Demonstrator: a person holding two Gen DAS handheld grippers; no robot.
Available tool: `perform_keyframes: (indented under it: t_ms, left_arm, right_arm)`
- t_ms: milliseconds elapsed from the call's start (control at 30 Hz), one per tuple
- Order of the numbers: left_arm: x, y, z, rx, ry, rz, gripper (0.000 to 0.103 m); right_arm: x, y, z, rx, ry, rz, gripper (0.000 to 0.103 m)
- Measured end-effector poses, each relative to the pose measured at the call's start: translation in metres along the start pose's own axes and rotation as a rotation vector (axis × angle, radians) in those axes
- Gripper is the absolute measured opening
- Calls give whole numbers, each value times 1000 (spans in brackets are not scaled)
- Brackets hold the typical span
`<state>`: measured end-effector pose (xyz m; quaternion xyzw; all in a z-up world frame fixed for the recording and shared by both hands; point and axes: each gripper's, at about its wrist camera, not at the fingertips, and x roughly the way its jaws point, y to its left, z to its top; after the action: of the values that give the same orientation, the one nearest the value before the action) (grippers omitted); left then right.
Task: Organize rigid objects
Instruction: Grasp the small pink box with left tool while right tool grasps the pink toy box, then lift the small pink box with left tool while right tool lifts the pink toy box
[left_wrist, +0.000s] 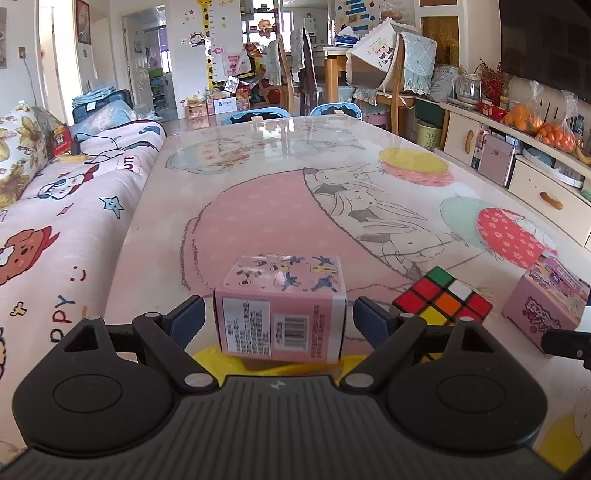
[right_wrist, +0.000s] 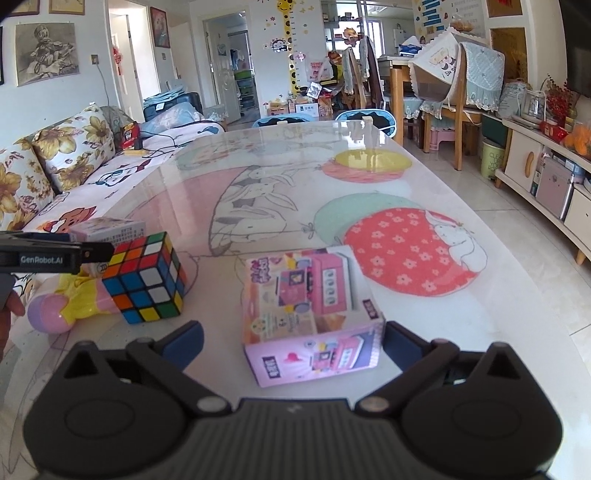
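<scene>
Left wrist view: left gripper (left_wrist: 279, 317) is spread wide around the barcode box (left_wrist: 282, 308), a gap showing on each side, pads not pressing, so nothing is gripped. The box sits on something yellow (left_wrist: 207, 360), partly hidden under it. The cube (left_wrist: 445, 297) is just right of the box, touching or nearly touching the right finger (left_wrist: 369, 319); cannot tell which. The pink box (left_wrist: 546, 301) is further right of the cube, apart from it. All are on the table (left_wrist: 258, 206).

Right wrist view: right gripper (right_wrist: 291, 345) is released, jaws at full spread. The pink box (right_wrist: 312, 319) lies flat between them; its right end sits close to the right pad, contact unclear. The cube (right_wrist: 147, 277) is left of the pink box, well apart. A yellow-pink toy (right_wrist: 70, 302) lies left of the cube, touching it.

Step, as I judge it: pink box looks set down; left gripper is lined up on the barcode box. Next move calls for closing squarely on its sides without nudging the cube, then lifting clear of the yellow thing.
</scene>
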<state>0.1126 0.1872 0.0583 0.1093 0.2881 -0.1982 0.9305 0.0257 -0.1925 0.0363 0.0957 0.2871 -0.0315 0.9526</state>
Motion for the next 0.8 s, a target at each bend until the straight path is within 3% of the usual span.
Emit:
perform_keyframes:
  t_ms: [167, 233, 300, 333, 467, 800]
  left_arm:
    - [8, -6, 2, 20, 9, 15, 103]
    - [9, -11, 1, 24, 16, 11, 94]
    - [5, -15, 2, 35, 2, 32, 93]
    - [2, -15, 1, 39, -4, 42, 92]
    - [-10, -23, -4, 38, -28, 95, 87]
    - [-59, -28, -16, -45, -56, 196, 87]
  right_arm:
    - [2, -6, 2, 21, -22, 1, 102]
    - [2, -8, 3, 25, -28, 5, 102]
    - [3, -8, 3, 22, -32, 6, 101]
    - [3, -7, 3, 16, -33, 7, 100]
    - [3, -2, 3, -29, -31, -13, 76]
    - [-4, 12, -2, -79, -46, 19, 74]
